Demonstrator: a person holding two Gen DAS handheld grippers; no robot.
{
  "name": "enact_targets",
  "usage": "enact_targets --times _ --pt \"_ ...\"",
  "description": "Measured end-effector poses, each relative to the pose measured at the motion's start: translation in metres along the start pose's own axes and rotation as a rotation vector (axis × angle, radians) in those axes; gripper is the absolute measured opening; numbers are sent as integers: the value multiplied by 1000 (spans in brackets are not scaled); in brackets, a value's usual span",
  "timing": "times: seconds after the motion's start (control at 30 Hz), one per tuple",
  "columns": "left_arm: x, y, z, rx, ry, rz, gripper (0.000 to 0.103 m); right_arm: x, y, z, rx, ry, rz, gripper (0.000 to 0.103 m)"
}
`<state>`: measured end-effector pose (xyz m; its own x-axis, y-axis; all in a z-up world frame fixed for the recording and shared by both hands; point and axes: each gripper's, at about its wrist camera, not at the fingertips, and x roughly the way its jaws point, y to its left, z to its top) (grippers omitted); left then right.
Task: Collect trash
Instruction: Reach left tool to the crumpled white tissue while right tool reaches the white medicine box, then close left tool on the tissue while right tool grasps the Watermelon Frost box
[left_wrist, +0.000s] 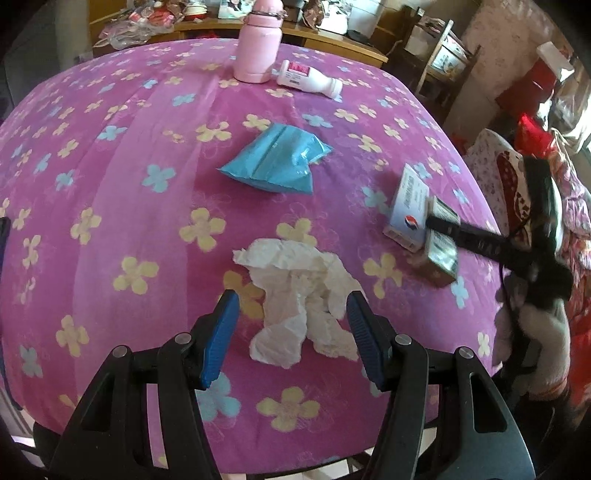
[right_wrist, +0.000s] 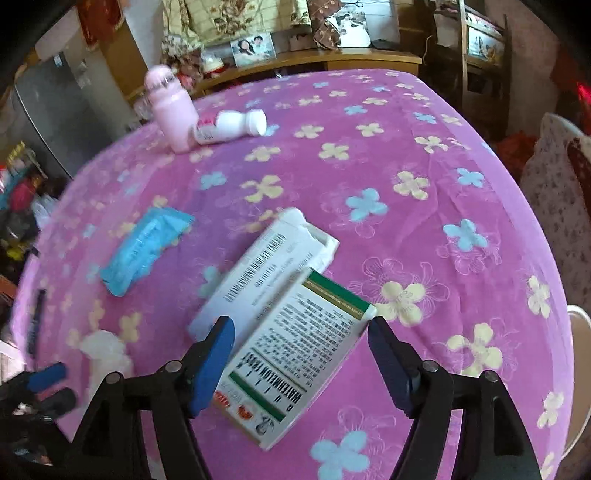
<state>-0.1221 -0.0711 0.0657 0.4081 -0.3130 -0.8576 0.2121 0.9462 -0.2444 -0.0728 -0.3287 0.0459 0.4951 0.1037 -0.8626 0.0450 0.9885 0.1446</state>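
A crumpled white tissue (left_wrist: 299, 302) lies on the pink flowered tablecloth (left_wrist: 110, 184). My left gripper (left_wrist: 293, 317) is open, its blue pads either side of the tissue's near end. My right gripper (right_wrist: 301, 350) is open around a green-and-white "Watermelon Frost" box (right_wrist: 295, 362), which lies beside a larger white box (right_wrist: 269, 266). Both boxes and the right gripper (left_wrist: 439, 240) show at the right of the left wrist view. A blue packet (left_wrist: 277, 162) lies mid-table. A white bottle (left_wrist: 306, 79) lies on its side at the far edge.
A pink flask (left_wrist: 256, 44) stands upright at the far edge next to the white bottle. A wooden shelf (left_wrist: 332, 35) with clutter runs behind the table. A chair with patterned fabric (right_wrist: 554, 192) stands at the right.
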Motion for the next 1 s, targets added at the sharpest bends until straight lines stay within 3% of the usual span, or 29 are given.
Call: enact_targets --times 0.23,0.33,0.47,0.93,1.0 --pt "17 2 10 -30 -6 -15 59 -11 -22 -28 -120 48 -94 72" --pt "30 -4 12 -25 2 -21 59 -22 -46 -38 -98 62 -41 72" --pt "41 -12 12 -9 19 -16 59 -30 -60 -42 -70 47 -56 73" --pt "59 -24 11 31 21 35 59 -10 -40 -36 -173 50 -32 73" --pt "60 -25 11 39 22 39 58 -8 -39 -37 -163 40 -33 67"
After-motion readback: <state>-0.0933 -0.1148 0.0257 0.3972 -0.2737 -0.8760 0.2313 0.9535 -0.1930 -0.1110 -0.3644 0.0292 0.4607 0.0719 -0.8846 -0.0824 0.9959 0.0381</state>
